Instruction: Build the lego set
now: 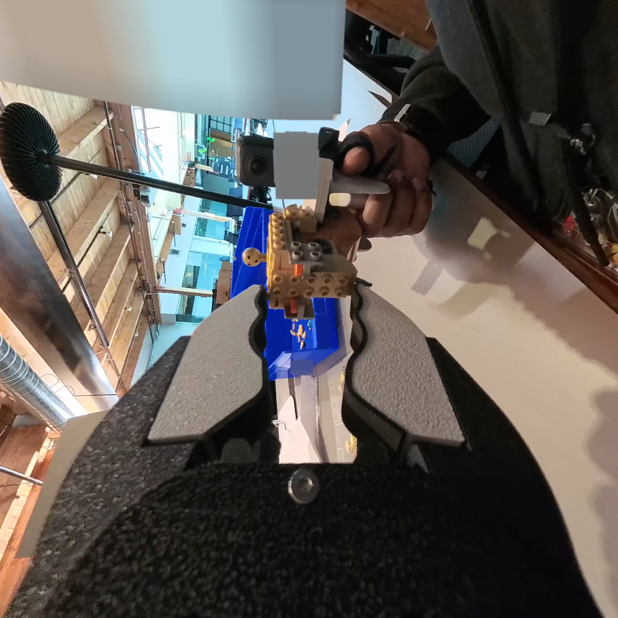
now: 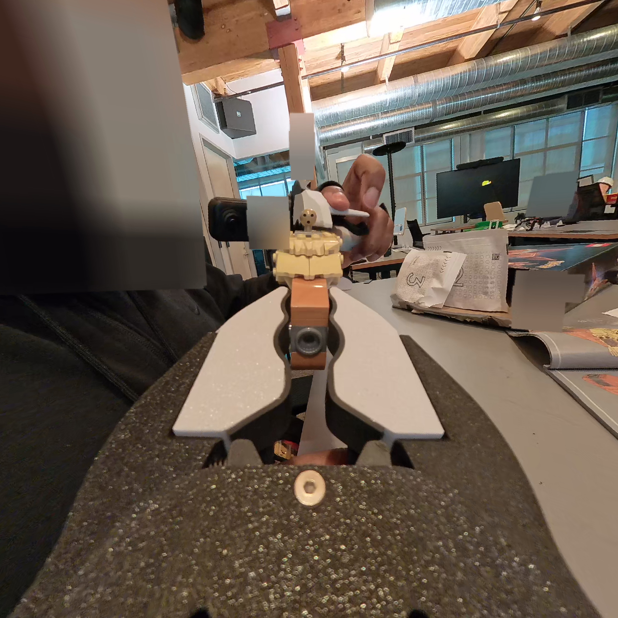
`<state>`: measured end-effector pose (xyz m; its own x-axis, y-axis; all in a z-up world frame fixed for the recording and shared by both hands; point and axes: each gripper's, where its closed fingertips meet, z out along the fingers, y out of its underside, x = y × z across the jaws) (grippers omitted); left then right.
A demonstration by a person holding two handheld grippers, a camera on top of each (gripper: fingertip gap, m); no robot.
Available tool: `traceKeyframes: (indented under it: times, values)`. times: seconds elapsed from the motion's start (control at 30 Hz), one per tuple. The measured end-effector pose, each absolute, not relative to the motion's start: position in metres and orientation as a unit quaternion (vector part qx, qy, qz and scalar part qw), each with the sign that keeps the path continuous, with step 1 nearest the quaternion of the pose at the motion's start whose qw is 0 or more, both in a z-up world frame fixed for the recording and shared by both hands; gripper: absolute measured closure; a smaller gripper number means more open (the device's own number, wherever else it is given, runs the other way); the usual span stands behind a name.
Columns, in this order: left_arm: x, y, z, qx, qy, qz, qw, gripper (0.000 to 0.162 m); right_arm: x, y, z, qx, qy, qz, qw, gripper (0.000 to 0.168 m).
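Note:
A lego model is held in the air between both grippers. In the left wrist view its tan studded body [image 1: 311, 284] carries a grey plate [image 1: 305, 251], orange bits and a tan ball joint [image 1: 250, 256]. My left gripper [image 1: 309, 294] has its jaws against both sides of the tan body. In the right wrist view my right gripper [image 2: 309, 297] is shut on the model's brown block [image 2: 308, 311], which has a grey socket [image 2: 307, 341]. The tan body [image 2: 307, 259] and ball joint [image 2: 308, 217] stick out past the fingertips. A hand [image 2: 364, 207] holds the left gripper behind it.
A blue bin [image 1: 301, 337] with small loose pieces sits on the white table [image 1: 468, 334]. Numbered paper bags [image 2: 431, 277], the set's box [image 2: 551, 257] and an open instruction booklet [image 2: 585, 347] lie on the table [image 2: 468, 401] at the right. A person's dark hoodie [image 2: 100, 351] fills the left. Tip to tip, the grippers are about 4 centimeters apart.

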<state>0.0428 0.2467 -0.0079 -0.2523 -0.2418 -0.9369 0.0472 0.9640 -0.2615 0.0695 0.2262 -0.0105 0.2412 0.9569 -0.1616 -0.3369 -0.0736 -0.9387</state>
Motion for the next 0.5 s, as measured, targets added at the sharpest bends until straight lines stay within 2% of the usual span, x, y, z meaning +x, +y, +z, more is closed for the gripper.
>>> traceKeyframes:
  times: [0.5]
  values:
    - [0.0439,0.2484,-0.0077,-0.060,0.790,-0.095,0.603,0.117,0.0706,0.2270,-0.0097,-0.501,-0.307,0.528,0.613,0.151]
